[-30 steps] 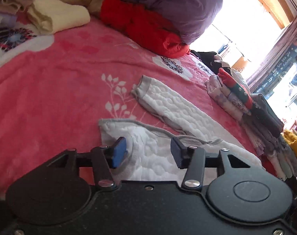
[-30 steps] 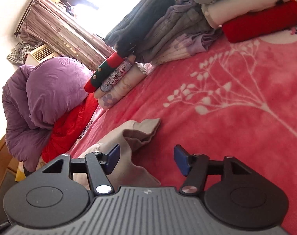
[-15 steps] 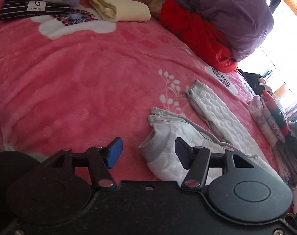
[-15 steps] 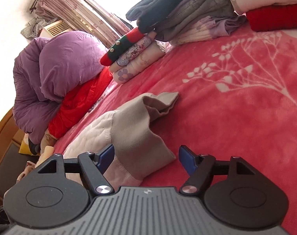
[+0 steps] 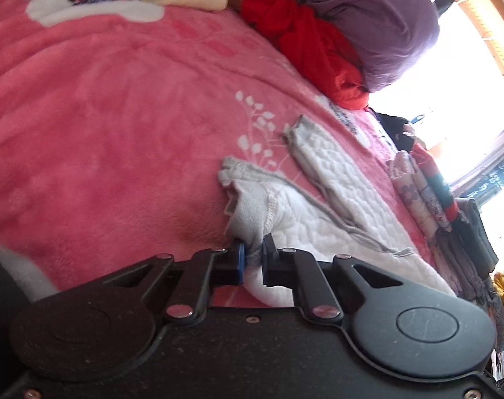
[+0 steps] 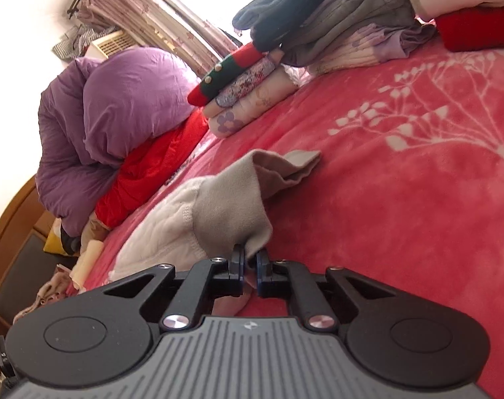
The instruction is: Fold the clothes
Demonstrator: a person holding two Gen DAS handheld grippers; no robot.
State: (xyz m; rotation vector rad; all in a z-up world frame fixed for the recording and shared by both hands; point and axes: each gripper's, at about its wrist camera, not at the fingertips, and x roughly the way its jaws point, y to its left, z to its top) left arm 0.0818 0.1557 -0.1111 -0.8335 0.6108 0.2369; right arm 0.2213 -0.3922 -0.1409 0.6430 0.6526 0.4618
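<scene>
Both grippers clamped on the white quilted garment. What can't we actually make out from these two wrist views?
- Left wrist view: the garment near edge is hidden under the left gripper body.
- Right wrist view: fabric below the right gripper is hidden by its body; garment type unclear.
- Left wrist view: window is blown out.
- Folded stack is cut off by the top edge.
</scene>
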